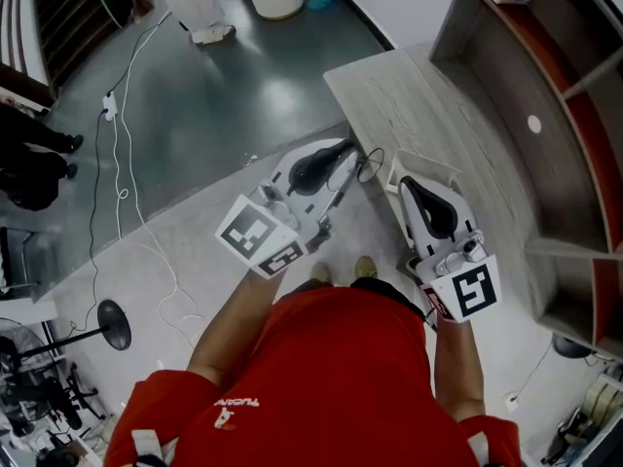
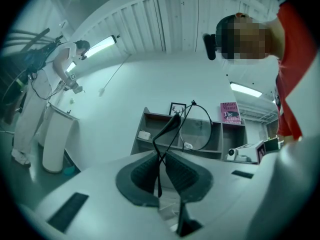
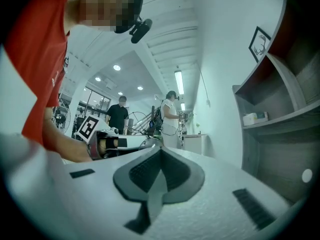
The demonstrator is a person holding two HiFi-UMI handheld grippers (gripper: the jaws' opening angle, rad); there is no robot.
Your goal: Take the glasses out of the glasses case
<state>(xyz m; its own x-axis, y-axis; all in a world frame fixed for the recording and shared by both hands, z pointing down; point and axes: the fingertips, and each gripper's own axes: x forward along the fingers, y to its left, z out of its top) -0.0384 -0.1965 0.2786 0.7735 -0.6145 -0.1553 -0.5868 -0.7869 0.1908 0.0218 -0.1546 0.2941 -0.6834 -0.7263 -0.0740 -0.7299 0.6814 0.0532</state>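
Observation:
My left gripper [image 1: 347, 150] is shut on a pair of thin black wire-rimmed glasses [image 1: 368, 162], held in the air at the near edge of the grey wooden table [image 1: 409, 95]. In the left gripper view the glasses [image 2: 168, 128] stick up from between the pads of this gripper [image 2: 160, 158], one round rim and a black temple showing. My right gripper [image 1: 409, 183] is shut with nothing in it and hovers over a white case-like thing [image 1: 433, 166], mostly hidden under it. In the right gripper view its jaws [image 3: 161, 152] meet with nothing between them.
A curved shelf unit [image 1: 545, 115] runs along the table's right side and holds a small white box [image 3: 252, 118]. White cables [image 1: 122, 183] trail over the floor at left. People stand across the room [image 3: 170, 116]. My left gripper's marker cube [image 3: 89, 127] shows at left.

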